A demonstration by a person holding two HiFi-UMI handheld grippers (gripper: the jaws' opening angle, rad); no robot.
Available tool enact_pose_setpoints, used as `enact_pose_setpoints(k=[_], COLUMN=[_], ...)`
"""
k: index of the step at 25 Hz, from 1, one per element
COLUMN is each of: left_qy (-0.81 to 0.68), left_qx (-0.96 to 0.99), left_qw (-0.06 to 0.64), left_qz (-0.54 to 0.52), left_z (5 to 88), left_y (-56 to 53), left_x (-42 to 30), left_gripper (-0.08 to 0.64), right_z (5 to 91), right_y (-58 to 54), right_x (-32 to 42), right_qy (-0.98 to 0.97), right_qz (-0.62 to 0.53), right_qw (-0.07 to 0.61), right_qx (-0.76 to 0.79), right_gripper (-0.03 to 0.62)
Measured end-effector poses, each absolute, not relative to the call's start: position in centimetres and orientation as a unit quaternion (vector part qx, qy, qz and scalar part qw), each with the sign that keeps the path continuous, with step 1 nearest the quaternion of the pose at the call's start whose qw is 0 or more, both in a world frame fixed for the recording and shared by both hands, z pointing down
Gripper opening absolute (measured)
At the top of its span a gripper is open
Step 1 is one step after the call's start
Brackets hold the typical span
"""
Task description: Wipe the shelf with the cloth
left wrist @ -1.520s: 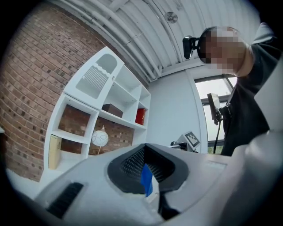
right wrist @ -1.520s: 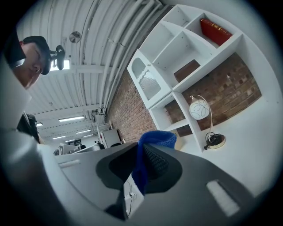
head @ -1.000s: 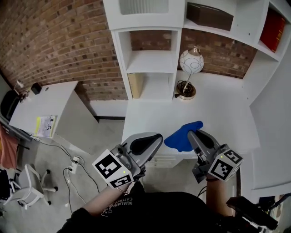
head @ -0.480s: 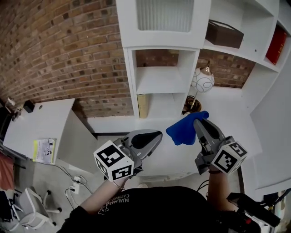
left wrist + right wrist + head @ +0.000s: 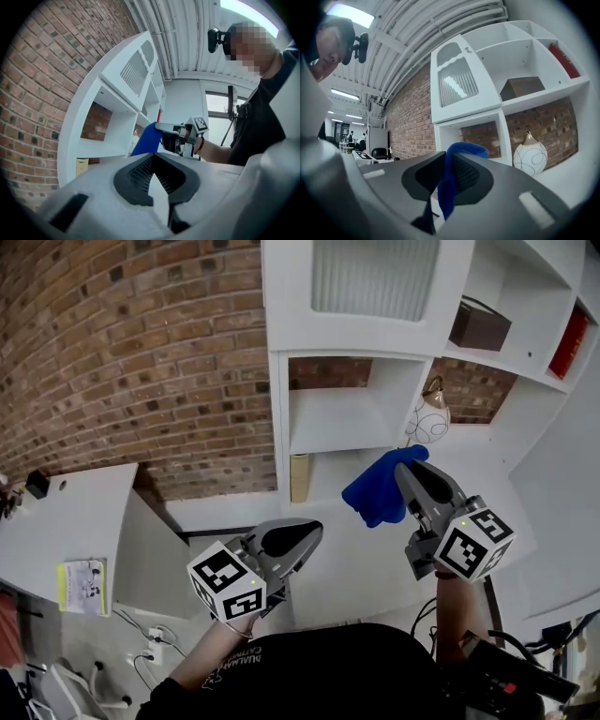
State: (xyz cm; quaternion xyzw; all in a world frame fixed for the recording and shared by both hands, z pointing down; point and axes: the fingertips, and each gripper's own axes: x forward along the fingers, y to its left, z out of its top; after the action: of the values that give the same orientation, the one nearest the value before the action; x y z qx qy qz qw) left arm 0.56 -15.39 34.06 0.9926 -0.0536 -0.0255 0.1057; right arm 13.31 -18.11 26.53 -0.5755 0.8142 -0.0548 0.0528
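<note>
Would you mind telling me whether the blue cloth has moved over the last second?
Yes. The blue cloth, held in the right gripper's tongs, has risen towards the open shelf compartment and now hangs much closer to the round vase.

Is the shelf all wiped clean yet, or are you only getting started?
Only starting. Done: the blue cloth is picked up, pinched in the right claw. In hand: it hangs in the air before the white shelf, seemingly not touching it. Left: all the wiping. The left claw is shut and empty.
</note>
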Motion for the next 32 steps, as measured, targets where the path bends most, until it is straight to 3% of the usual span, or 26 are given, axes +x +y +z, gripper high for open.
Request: enact_pose_setpoints(k=[6,13,22,32], left_qy=[-0.002,-0.003,-0.045,-0.07], left_qx=[0.992,0.992,0.992,0.99], left_qw=[0.122,0.118,0.101,0.107], left_qz=[-0.028,-0.034,-0.067,-0.053], left_z=[35.1,35.2,31.5,31.5], left_y=[-16.0,-17.5,-21.3,-24.6], left_x=[2.6,4.2,4.8,6.3], left_gripper=[-0.002,0.0,0.0,-0.001], right_z=[22.4,13.7,19.4,24.2], right_y=[-22.4,-26.1,-33.3,-39.8], right_x=[11.6,11.2,10.9,9.9], right_qy=[0.826,0.803,0.82,0.854], right_qz=[0.031,0.226,0.22,0.166], right_qw=[-0.008,-0.016,-0.08,-0.065], right_qx=[-0.563,-0.551,-0.522,-0.488], right_gripper=[0.055,0.055,0.055,0.055])
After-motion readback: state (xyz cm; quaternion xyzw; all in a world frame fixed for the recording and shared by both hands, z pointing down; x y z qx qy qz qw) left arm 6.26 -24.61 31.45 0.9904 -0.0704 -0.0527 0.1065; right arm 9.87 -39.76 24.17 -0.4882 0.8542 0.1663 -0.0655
